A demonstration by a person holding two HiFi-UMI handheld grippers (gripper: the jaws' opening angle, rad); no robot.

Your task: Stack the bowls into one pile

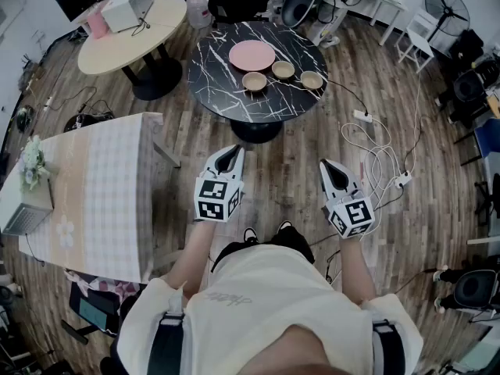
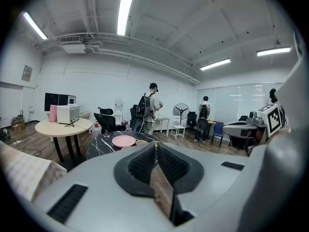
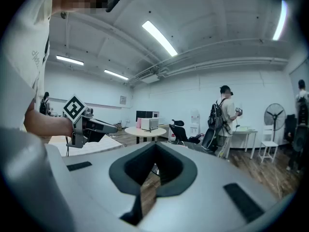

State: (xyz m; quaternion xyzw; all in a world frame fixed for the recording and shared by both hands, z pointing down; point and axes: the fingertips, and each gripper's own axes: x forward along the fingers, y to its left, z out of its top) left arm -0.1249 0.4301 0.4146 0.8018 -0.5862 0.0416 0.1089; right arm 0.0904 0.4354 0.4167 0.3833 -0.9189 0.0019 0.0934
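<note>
Facing three tan round bowls [image 1: 283,69] on a black marbled round table [image 1: 223,100], holding grey left gripper [image 1: 233,150] and right gripper [image 1: 324,163] clenched, empty; step closer, open jaws, grasp a rim.

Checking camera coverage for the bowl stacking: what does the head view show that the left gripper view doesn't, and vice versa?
Head view only: all three bowls in a row, the left gripper from outside, the checked table, floor cables.
Left gripper view only: ceiling lights, people with backpacks, its own jaws closed on nothing.
Both: the marble table, pink plate, beige round table, fan, right gripper.
</note>
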